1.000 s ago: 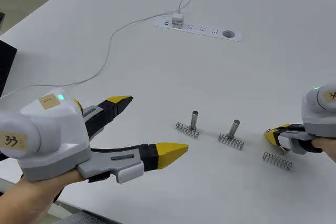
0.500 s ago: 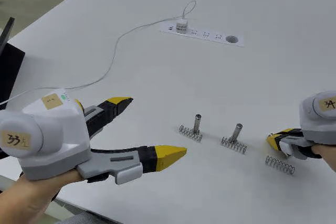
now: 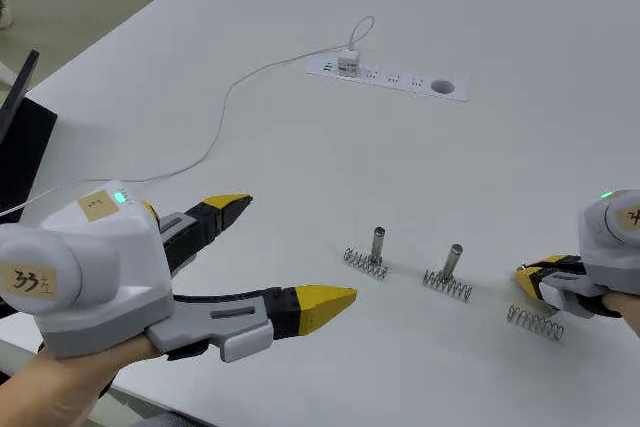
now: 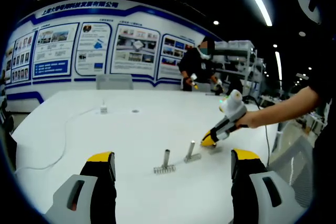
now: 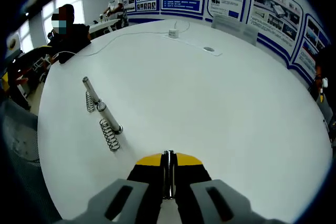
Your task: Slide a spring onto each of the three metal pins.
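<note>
Left gripper (image 3: 285,252) hovers at the counter's (image 3: 450,167) near edge, fingers (image 3: 318,299) spread, empty. Nearer the right edge, the right gripper (image 3: 528,279) is clenched on a thin pin (image 5: 168,174) — stiff, slick. The loose spring (image 3: 533,322) beside it looks light and squashy — best pinched at one end. Two pins (image 3: 378,243) stand mid-counter, springs (image 3: 363,261) at their feet. Beyond: power strip (image 3: 390,77), postered wall (image 4: 105,45).

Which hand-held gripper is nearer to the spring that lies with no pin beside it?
Right. The right hand-held gripper hangs close beside the lone spring; the left hand-held gripper is far off, past both standing pins.
</note>
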Demonstrator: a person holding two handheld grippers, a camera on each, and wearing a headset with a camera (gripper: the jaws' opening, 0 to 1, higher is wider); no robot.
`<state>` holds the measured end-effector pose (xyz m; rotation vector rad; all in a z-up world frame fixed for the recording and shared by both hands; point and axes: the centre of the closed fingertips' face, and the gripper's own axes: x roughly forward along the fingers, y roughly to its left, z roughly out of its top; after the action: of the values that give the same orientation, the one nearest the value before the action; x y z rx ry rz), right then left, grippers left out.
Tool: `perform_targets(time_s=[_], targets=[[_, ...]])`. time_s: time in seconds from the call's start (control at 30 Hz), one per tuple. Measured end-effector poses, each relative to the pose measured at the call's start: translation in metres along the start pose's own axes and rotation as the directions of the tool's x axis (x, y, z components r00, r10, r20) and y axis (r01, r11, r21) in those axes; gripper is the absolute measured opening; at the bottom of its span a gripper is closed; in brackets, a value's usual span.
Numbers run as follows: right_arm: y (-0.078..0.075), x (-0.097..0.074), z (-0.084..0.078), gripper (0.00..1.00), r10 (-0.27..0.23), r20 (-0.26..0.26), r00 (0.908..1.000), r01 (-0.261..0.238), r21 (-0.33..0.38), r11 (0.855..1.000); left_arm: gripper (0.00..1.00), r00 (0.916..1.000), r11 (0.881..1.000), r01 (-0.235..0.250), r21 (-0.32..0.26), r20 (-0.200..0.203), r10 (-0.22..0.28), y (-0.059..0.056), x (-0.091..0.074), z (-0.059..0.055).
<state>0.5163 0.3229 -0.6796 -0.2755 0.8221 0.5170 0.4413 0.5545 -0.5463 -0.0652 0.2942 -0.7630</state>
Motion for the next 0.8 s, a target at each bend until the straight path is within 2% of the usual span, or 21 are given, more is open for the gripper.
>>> perform_targets(time_s=[0.4,0.8], targets=[[0.001,-0.009,0.008,0.07,0.000,0.057,0.9984,-0.001,0.007,1.000,0.93,1.0000,1.000,-0.005,0.007,0.002,0.005,-0.005,-0.002,0.002],[0.005,-0.017,0.013,0.07,0.008,0.087,0.9962,-0.009,0.009,1.000,0.93,0.9996,1.000,-0.025,0.007,0.010,0.025,-0.005,-0.007,0.003]])
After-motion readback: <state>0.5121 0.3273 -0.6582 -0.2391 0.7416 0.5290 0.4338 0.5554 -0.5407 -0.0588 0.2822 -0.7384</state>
